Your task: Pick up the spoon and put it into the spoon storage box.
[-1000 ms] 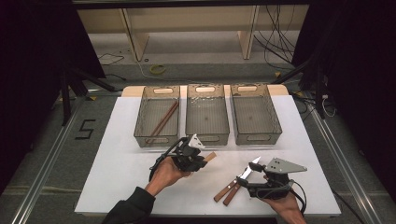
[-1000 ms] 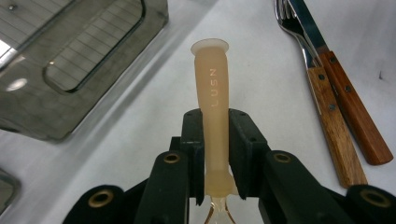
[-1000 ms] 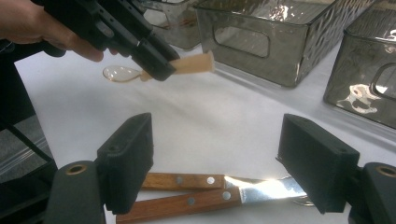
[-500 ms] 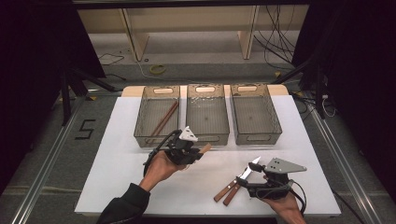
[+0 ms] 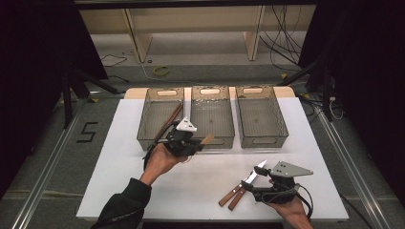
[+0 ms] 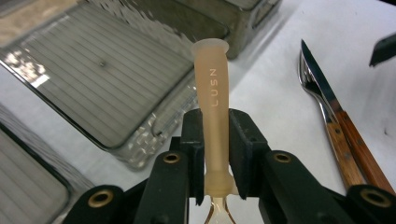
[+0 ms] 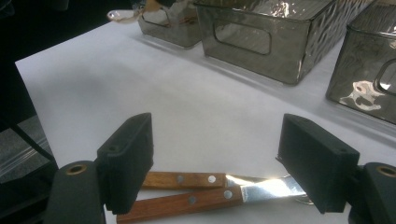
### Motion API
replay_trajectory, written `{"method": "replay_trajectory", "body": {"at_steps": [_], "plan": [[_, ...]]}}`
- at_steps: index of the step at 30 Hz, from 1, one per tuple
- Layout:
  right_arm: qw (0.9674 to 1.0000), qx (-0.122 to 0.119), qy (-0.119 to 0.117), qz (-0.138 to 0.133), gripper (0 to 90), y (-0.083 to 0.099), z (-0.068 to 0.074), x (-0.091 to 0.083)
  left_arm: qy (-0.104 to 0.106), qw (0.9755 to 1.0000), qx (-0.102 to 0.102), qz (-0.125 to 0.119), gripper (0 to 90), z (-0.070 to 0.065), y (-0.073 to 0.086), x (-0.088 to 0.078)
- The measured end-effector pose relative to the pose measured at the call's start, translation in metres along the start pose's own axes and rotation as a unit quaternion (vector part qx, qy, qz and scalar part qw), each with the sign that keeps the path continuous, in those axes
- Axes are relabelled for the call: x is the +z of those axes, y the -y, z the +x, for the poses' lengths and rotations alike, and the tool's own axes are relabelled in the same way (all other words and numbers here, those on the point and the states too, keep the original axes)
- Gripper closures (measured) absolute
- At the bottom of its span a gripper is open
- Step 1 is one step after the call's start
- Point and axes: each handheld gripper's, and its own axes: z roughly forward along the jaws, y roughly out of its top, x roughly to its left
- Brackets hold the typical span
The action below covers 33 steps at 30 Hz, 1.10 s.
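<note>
Translucent tan spoon (image 6: 212, 107), embossed handle pointing away from the left tool (image 6: 215, 154), clamped between that tool's two black jaws, which are nearly closed and press on either side of the handle; the bowl end lies below the jaws, at the lower edge of the left gripper view. In the high view the left tool (image 5: 184, 141) is held off the white desk (image 5: 129, 176) by the person's left hand (image 5: 160, 160), with the spoon's handle end (image 5: 207, 139) projecting beyond it towards the near wall of the middle bin (image 5: 212, 138). Just beyond the left tool stands a row of three smoked clear bins; the left bin (image 5: 160, 93) holds a pair of brown chopsticks (image 5: 168, 123) leaning against its near wall, and the right bin (image 5: 260, 138) stands farthest from this tool. Well apart from the left tool, towards the near right of the desk, the right tool (image 5: 258, 179) rests in the right hand (image 5: 286, 207) with its jaws wide apart and nothing gripped. In the right gripper view these jaws (image 7: 215, 161) straddle two wooden-handled utensils: a knife (image 7: 219, 196) and a fork (image 7: 187, 179) lying side by side on the desk, handles riveted, blades towards the right jaw.
</note>
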Motion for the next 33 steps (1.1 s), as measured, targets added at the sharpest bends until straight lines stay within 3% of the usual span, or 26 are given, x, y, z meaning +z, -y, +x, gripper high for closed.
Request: {"method": "replay_trajectory", "body": {"at_steps": [7, 15, 33], "plan": [[1.0, -0.001, -0.001, 0.001, 27.4, 0.0, 0.0, 0.0, -0.02, 0.9997, -0.001, -0.012, 76.5, 0.015, -0.017, -0.002], [1.0, -0.002, -0.002, 0.002, 27.4, 0.0, 0.0, 0.001, -0.044, 0.9988, -0.016, -0.017, 76.5, 0.037, -0.032, 0.003], [1.0, 0.0, -0.007, 0.002, 27.4, 0.001, 0.0, 0.001, -0.056, 0.9973, -0.041, -0.024, 76.4, 0.054, -0.055, 0.033]]}}
